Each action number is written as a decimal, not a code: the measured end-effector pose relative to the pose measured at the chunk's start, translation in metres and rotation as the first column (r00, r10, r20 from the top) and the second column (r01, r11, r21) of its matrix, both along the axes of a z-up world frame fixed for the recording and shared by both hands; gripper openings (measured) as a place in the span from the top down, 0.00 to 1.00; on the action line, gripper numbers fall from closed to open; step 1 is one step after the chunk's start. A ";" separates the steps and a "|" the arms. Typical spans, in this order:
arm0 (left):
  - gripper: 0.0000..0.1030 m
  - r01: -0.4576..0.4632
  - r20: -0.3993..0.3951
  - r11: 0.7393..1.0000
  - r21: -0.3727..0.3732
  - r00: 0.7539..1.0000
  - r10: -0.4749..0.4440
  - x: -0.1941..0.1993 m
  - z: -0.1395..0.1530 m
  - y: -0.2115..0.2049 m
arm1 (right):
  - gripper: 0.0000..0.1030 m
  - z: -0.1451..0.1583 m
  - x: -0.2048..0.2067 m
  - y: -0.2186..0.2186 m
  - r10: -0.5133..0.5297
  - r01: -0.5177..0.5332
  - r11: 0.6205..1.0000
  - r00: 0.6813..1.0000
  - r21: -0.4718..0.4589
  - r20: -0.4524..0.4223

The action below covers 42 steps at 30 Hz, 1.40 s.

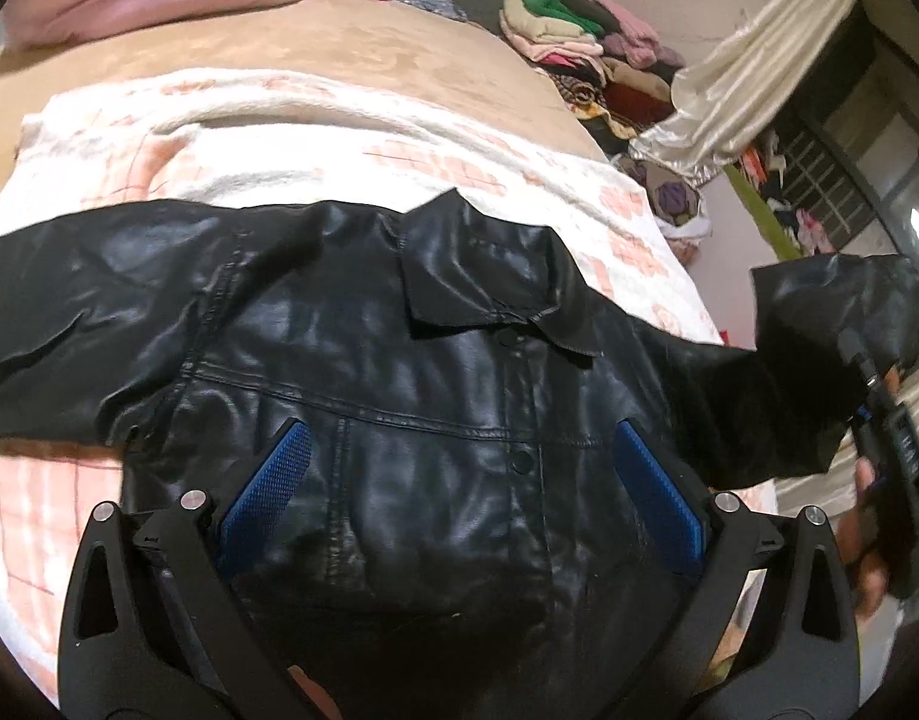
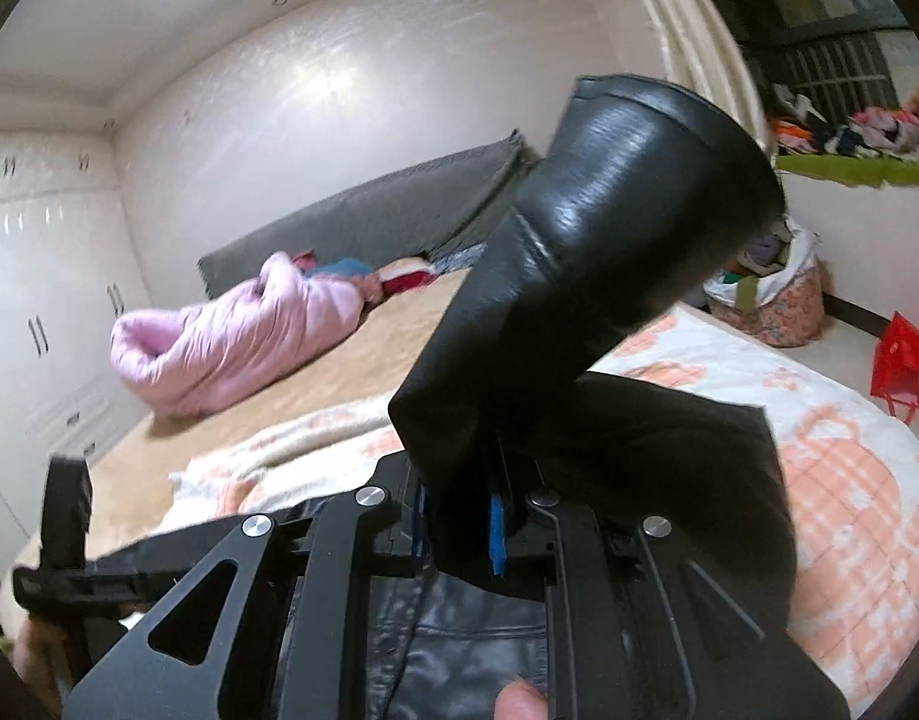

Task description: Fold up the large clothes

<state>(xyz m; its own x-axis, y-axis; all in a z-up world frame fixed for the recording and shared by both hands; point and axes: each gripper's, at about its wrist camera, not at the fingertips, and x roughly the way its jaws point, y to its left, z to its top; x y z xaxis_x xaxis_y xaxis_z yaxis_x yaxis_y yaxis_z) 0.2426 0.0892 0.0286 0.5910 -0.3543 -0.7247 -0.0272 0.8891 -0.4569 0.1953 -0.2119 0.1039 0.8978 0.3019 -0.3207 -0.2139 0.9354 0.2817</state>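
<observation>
Leather jacket on a blanketed bed (pale walls): right tool clamps its sleeve, left tool wide.

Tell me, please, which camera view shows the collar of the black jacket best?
The left wrist view. There the collar lies flat and fully visible on the black jacket, spread on the bed. The right wrist view does not show the collar; the lifted sleeve, clamped in the right gripper, fills it.

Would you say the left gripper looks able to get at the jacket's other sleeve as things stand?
Probably yes: the left gripper hangs open and empty over the jacket, and that sleeve lies flat on the blanket with nothing on it.
</observation>
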 end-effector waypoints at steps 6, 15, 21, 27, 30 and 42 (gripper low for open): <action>0.09 -0.040 0.004 0.998 -0.050 0.999 0.041 -0.002 0.002 0.026 | 0.87 -0.014 0.011 0.059 0.063 -0.065 0.996 0.998 -0.067 -0.030; 0.09 -0.068 0.010 0.986 -0.153 0.997 0.070 -0.008 0.004 0.061 | 0.87 -0.058 0.015 0.139 0.171 -0.191 0.969 0.977 -0.158 -0.129; 0.09 -0.092 -0.036 0.969 -0.230 0.996 0.086 -0.007 -0.014 0.081 | 0.82 -0.098 0.015 0.187 0.215 -0.259 0.941 0.955 -0.219 -0.206; 0.09 -0.093 -0.101 0.949 -0.302 0.993 0.065 -0.003 -0.035 0.086 | 0.17 -0.121 0.001 0.192 0.270 -0.343 0.910 0.916 -0.232 -0.295; 0.09 -0.090 -0.129 0.951 -0.295 0.990 0.053 -0.003 -0.042 0.082 | 0.10 -0.127 -0.012 0.189 0.297 -0.377 0.899 0.898 -0.221 -0.324; 0.47 -0.078 -0.230 0.959 -0.274 0.973 0.014 -0.004 -0.087 0.067 | 0.18 -0.106 -0.030 0.115 0.236 -0.276 0.958 0.915 -0.082 -0.327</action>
